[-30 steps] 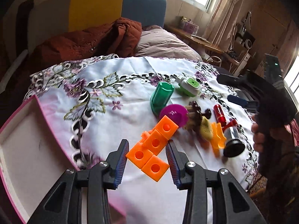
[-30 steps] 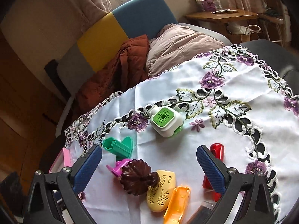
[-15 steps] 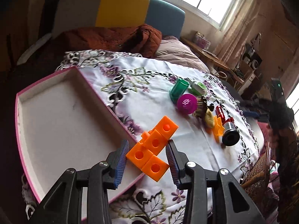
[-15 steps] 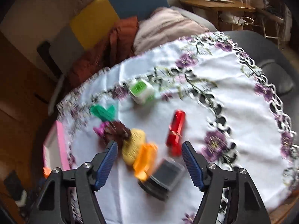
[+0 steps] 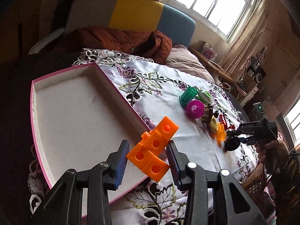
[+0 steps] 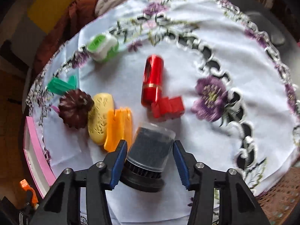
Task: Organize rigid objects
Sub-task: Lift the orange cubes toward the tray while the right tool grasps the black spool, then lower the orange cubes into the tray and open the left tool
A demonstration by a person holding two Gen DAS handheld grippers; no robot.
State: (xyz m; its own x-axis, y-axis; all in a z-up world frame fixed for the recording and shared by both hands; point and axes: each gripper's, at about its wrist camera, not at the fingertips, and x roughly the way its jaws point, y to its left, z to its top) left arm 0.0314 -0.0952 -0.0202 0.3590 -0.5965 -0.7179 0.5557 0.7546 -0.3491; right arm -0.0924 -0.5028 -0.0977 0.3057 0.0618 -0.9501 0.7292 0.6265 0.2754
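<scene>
White cloth embroidered with purple flowers (image 6: 210,95) covers the round worktop (image 6: 262,18), with a sofa and a rust-coloured jacket (image 5: 120,39) behind it.

From the left wrist view, the left tool (image 5: 148,161) is clenched on an orange block cluster (image 5: 152,148), held in the air above the near right rim of a pink-edged tray (image 5: 78,116), whose white floor shows fully only here. Farther off lie a green container (image 5: 187,95), a white-and-green box (image 5: 205,95) and a magenta dome (image 5: 195,107), the dome seen clearly only in this view. The right tool (image 5: 243,138) appears at the far right, gripped by a hand (image 5: 270,150), beside a black-capped jar (image 5: 232,144).

The right wrist view, somewhat blurred, shows that jar (image 6: 150,155) lying between the blue pads (image 6: 120,159) of the right tool (image 6: 150,164); the left pad is at its wall, the right pad shows a thin gap, so I cannot tell whether it is grasped. Only here are the neighbours distinct: an orange piece (image 6: 119,129), a yellow oval (image 6: 100,118), a dark brown fluted mould (image 6: 75,110), a red cylinder (image 6: 152,80) and a red block (image 6: 168,107). The tray is a pink sliver (image 6: 36,155) at the left.
</scene>
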